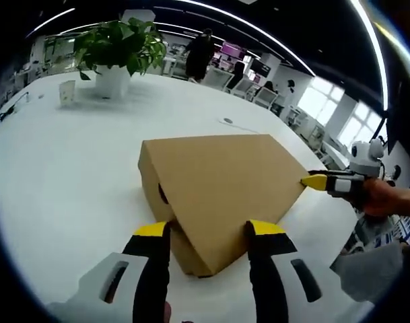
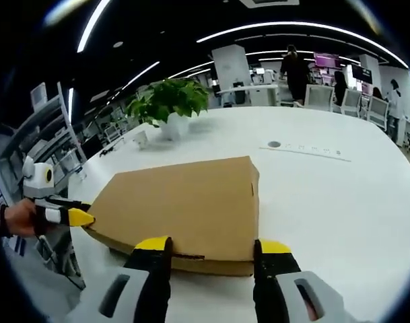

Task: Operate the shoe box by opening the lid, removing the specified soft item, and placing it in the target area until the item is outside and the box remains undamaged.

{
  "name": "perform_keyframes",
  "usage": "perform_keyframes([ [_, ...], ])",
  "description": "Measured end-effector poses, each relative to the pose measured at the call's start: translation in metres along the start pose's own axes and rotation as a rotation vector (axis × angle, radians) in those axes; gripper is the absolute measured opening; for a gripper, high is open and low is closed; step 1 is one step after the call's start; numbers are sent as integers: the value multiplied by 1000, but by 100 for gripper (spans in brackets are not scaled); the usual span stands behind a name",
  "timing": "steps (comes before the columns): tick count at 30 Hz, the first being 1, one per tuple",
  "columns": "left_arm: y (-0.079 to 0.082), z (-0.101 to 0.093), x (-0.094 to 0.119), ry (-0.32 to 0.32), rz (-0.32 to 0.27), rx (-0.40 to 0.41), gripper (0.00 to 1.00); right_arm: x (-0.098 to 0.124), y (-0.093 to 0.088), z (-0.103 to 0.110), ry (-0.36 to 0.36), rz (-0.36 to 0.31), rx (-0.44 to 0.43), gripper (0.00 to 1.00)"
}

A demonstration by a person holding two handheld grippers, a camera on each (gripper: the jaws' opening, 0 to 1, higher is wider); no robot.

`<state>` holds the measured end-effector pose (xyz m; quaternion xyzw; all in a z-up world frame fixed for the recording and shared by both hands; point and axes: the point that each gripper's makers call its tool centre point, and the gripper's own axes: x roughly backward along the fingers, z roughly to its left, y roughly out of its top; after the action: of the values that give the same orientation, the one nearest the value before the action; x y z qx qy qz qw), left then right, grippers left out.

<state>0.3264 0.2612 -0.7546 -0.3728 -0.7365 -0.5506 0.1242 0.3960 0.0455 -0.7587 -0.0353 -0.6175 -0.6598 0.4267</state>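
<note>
Flanking one corner of the box, the left tool [image 1: 209, 230] stands with its yellow-tipped jaws spread wide, one on each side of the near bottom corner, pinching nothing. In the left gripper view the right tool [image 1: 314, 181] enters from the right, held in a person's hand [image 1: 378, 197]; its yellow tip touches the far corner of the lid. From that view I cannot tell how its jaws stand.

In the right gripper view the right tool [image 2: 215, 246] shows its own jaws spread apart, their yellow tips at the near edge of the box and just overlapping the lid edge, with no grip made. The left tool [image 2: 78, 217] appears at the left of that view, held in a hand [image 2: 19, 218], its yellow tip at the left corner of the box.

The cardboard shoe box [image 1: 221, 192] lies flat on the white table [image 1: 63, 175], lid on and closed, with a dark round hole in one short side wall. No soft item is visible.

Further back on the table stand a potted green plant [image 1: 117, 47] in a white pot and a small white card [image 1: 67, 92] beside it. A round inset [image 2: 275, 144] sits in the table top beyond the box. Office chairs, desks and standing people occupy the background.
</note>
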Motion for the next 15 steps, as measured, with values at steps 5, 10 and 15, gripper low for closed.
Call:
perform_keyframes([
  [5,-5,6,10,6,4,1,45,1,-4,12,10,9,6,45],
  [10,-11,10,21,42,3,7,44,3,-10,25,12,5,7,45],
  [15,-13,15,25,38,-2,7,44,6,-12,30,27,1,12,45],
])
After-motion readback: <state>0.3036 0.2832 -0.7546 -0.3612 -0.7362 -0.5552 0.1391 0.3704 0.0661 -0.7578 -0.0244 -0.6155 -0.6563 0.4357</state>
